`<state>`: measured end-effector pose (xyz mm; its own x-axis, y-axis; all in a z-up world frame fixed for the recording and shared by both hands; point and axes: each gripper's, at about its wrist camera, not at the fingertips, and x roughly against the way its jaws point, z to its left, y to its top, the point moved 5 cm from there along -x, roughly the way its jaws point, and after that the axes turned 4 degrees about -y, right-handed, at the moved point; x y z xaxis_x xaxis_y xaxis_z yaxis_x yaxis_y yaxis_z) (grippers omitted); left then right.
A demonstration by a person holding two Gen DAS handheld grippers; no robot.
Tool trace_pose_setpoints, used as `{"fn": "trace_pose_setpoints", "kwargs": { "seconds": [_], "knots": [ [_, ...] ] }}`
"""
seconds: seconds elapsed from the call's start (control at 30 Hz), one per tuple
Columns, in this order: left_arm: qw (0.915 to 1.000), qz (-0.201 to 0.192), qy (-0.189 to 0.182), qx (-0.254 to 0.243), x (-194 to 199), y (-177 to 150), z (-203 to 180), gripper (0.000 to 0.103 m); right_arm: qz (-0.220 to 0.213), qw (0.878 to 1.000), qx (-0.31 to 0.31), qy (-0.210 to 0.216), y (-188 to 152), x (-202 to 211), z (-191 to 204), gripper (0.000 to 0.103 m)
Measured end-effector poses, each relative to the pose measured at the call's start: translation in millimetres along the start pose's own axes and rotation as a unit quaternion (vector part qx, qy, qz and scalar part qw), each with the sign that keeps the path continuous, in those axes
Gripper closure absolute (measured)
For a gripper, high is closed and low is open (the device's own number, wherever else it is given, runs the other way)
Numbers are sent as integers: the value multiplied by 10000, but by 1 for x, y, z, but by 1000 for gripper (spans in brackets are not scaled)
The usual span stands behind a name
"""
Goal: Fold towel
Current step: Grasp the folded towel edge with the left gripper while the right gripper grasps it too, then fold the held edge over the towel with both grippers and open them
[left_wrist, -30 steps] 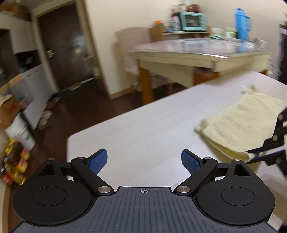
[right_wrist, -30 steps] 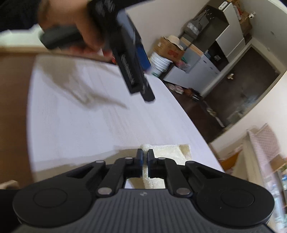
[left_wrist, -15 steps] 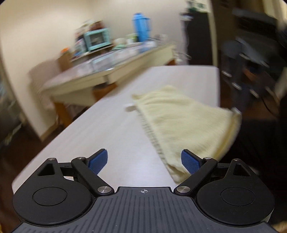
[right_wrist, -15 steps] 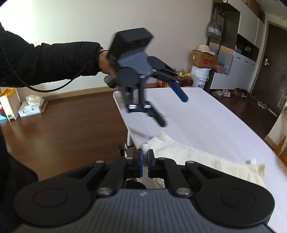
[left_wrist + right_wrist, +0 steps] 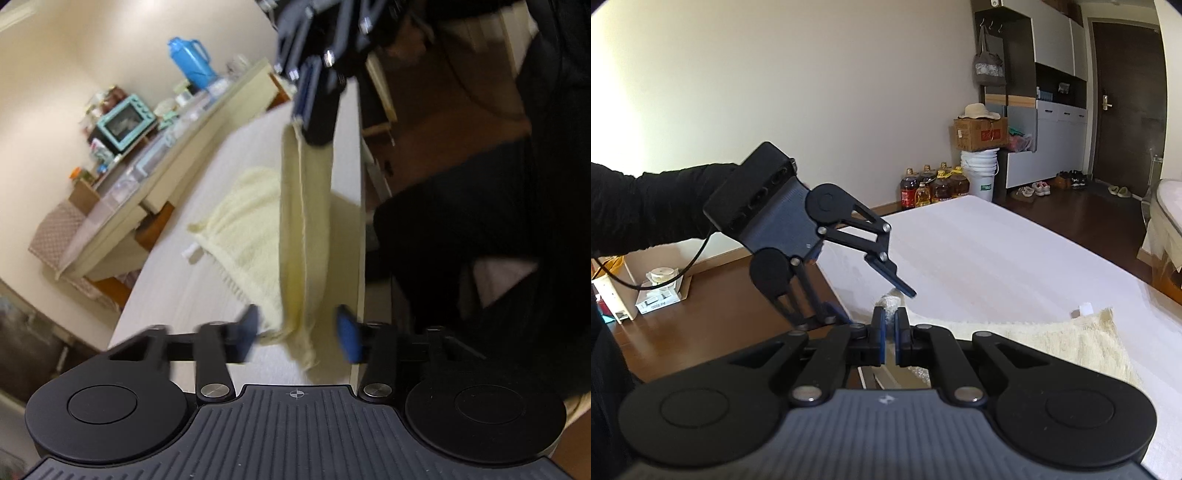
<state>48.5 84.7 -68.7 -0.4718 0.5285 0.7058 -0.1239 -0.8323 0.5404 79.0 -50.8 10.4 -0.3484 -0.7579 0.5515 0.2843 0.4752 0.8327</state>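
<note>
A pale yellow towel point(image 5: 243, 225) lies on the white table point(image 5: 177, 295); its near edge is lifted into a taut vertical band point(image 5: 306, 229). My right gripper point(image 5: 889, 334) is shut on a corner of the towel point(image 5: 1052, 339) and holds it up; it shows at the top of the left wrist view point(image 5: 314, 107). My left gripper point(image 5: 299, 332) is open, its blue pads point(image 5: 347, 338) on either side of the towel's lower corner, not closed on it. It also shows in the right wrist view point(image 5: 871, 291), close in front of the right fingers.
A second table point(image 5: 147, 192) with a teal oven point(image 5: 123, 123) and a blue jug point(image 5: 192, 62) stands beyond. The table's right edge point(image 5: 362, 221) drops to dark floor. Bottles point(image 5: 934, 184), a bucket point(image 5: 979, 173) and cabinets point(image 5: 1052, 140) stand at the far wall.
The right gripper has lifted its towel corner up off the table. The left gripper has swung round to the towel and its jaws have narrowed around the hanging lower corner.
</note>
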Motion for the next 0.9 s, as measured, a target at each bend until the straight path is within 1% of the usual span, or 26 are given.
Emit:
{"fn": "trace_pose_setpoints", "kwargs": {
  "seconds": [0.03, 0.2, 0.33, 0.4, 0.5, 0.57, 0.67, 0.77, 0.83, 0.9],
  "knots": [
    [9999, 87, -76, -33, -2, -1, 0, 91, 25, 10000, -10, 19, -2, 0, -1, 98],
    [9982, 305, -511, 81, 6, 2, 8, 92, 52, 9998, -57, 157, -13, 2, 2, 98],
    [9958, 360, -835, 89, 12, 21, 23, 92, -82, 9986, -387, 353, -23, 19, -6, 98],
    [9961, 328, -818, 88, 13, 33, 39, 92, -232, 9965, -726, 336, -26, 30, -20, 98],
    [9970, 351, -696, 10, 5, 51, 67, 92, -521, 9900, -1298, 152, -30, 45, -50, 98],
    [9971, 458, -609, -5, -14, 68, 94, 92, -676, 9847, -1607, -12, -30, 51, -70, 98],
    [9968, 606, -518, -95, -44, 83, 118, 92, -863, 9749, -2026, -338, -33, 53, -104, 98],
    [9960, 731, -515, -48, -84, 97, 143, 92, -914, 9607, -2515, -736, -43, 53, -145, 98],
    [9955, 796, -506, 68, -111, 103, 158, 92, -917, 9537, -2719, -896, -50, 50, -164, 98],
    [9949, 860, -507, 143, -127, 105, 166, 92, -897, 9465, -2920, -1044, -58, 46, -183, 98]
  ]
}}
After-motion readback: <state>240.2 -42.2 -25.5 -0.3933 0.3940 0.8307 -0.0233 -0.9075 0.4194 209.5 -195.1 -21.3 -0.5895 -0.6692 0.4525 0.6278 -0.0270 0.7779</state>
